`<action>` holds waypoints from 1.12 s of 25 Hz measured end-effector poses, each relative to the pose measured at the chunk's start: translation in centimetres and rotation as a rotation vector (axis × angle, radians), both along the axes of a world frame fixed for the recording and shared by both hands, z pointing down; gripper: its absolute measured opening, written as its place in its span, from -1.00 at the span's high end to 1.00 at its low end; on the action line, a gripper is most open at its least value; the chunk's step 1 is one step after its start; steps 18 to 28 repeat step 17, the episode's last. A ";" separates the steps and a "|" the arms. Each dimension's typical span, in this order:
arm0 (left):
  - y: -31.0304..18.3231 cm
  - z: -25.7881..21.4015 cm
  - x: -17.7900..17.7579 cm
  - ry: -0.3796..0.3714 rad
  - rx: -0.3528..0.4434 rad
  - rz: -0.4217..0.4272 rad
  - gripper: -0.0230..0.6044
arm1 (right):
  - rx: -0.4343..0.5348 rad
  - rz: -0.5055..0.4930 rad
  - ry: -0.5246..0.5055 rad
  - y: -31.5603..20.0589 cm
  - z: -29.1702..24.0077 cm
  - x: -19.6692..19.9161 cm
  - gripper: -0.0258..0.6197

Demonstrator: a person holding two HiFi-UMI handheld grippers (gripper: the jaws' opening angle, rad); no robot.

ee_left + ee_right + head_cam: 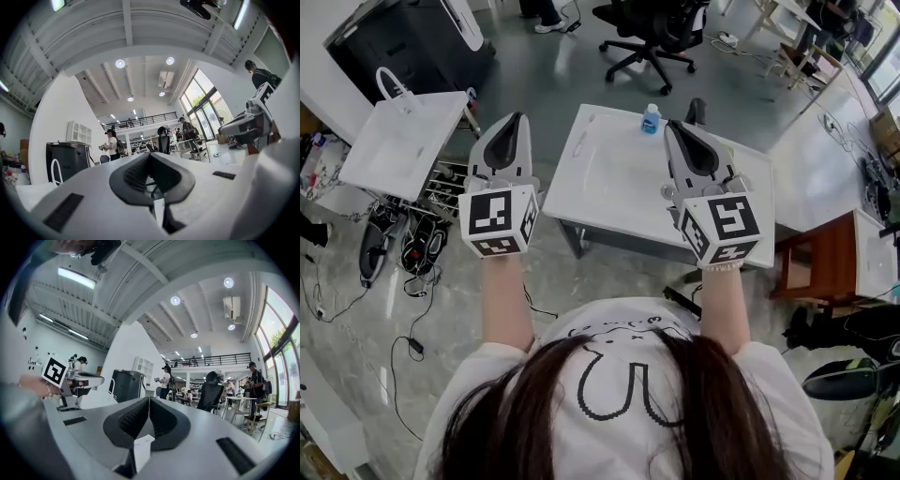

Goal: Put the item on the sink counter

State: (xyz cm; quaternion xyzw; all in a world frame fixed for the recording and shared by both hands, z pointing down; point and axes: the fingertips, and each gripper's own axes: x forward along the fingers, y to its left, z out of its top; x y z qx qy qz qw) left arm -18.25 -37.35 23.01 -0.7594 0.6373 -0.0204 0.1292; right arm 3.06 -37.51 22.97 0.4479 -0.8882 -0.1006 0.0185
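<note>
A small clear bottle with a blue cap and label (650,119) stands at the far edge of a white table top (609,183) below me. My left gripper (517,118) is held up over the floor to the left of the table, jaws shut with nothing between them. My right gripper (671,125) hovers over the table's right part, just right of the bottle, with its jaws together and empty. In the left gripper view the dark pads (140,174) meet at the tip; the right gripper view shows the same on the other pads (161,417). Both grippers point out level into the room.
A white bag with a handle (403,141) lies on a rack at the left, with shoes and cables on the floor beneath. A black office chair (652,33) stands beyond the table and a dark cabinet (412,42) at the far left. A brown wooden stand (820,258) sits to the right.
</note>
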 end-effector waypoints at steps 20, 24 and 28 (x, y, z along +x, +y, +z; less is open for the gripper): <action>0.6 -1.5 0.4 0.006 0.025 0.023 0.90 | 0.009 -0.006 0.000 0.6 -0.8 -0.4 0.82; 0.6 -1.5 0.4 0.006 0.025 0.023 0.90 | 0.009 -0.006 0.000 0.6 -0.8 -0.4 0.82; 0.6 -1.5 0.4 0.006 0.025 0.023 0.90 | 0.009 -0.006 0.000 0.6 -0.8 -0.4 0.82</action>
